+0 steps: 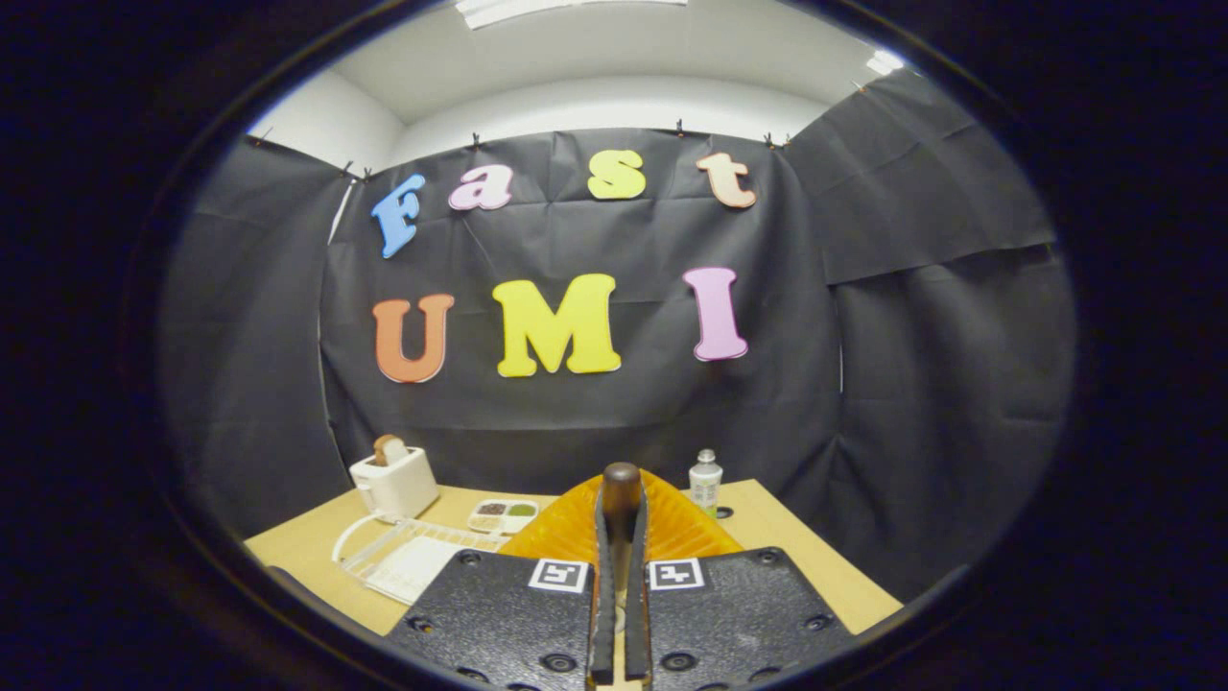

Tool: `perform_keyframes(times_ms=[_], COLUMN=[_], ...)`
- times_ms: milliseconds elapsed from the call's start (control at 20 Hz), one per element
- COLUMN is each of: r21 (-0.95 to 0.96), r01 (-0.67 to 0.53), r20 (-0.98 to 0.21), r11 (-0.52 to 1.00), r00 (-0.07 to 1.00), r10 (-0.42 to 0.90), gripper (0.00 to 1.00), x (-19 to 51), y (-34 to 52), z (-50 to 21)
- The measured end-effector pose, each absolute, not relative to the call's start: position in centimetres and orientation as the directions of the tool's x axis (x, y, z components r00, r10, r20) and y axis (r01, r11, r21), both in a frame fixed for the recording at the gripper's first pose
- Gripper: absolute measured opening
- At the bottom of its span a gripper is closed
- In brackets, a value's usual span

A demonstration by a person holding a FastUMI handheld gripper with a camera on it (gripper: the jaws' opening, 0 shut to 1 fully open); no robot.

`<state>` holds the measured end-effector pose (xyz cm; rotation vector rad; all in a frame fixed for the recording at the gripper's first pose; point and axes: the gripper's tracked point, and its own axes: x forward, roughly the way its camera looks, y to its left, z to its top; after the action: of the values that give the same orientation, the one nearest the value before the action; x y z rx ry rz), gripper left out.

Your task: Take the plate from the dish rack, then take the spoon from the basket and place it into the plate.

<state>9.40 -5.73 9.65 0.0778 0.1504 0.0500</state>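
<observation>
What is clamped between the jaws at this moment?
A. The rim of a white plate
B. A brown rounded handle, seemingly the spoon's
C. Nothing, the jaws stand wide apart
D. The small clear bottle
B. The gripper has its jaws closed on a narrow dark stem topped by a brown rounded handle, raised in front of the orange basket; the small bottle stands apart on the table.

Bright ceiling strip lights [566,8] overhead (slightly blown out), dim dark walls, sharp centre, strong fisheye bending toward the edges.
</observation>
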Motion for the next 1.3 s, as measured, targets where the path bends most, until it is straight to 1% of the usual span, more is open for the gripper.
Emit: perform_keyframes(times_ms=[300,450,650,1000,1200,1300], r21=[0.095,0.128,0.187,0.25,0.296,0.327], r01=[-0.12,-0.163,-0.187,-0.196,-0.169,-0.165], r20=[-0.166,-0.195,-0.24,-0.275,-0.323,-0.325], r11=[0.988,0.978,0.964,0.948,0.94,0.931], r00=[0.977,0.963,0.943,0.924,0.909,0.905], r10=[0.134,0.186,0.229,0.264,0.265,0.274], gripper=[0.09,0.09,0.1,0.09,0.09,0.1], x=[5.8,4.7,4.4,5.4,5.9,6.2], y=[-1.9,0.6,3.2,6.6,6.7,6.8], z=[7.7,4.8,0.3,-6.5,-10.0,-10.6])
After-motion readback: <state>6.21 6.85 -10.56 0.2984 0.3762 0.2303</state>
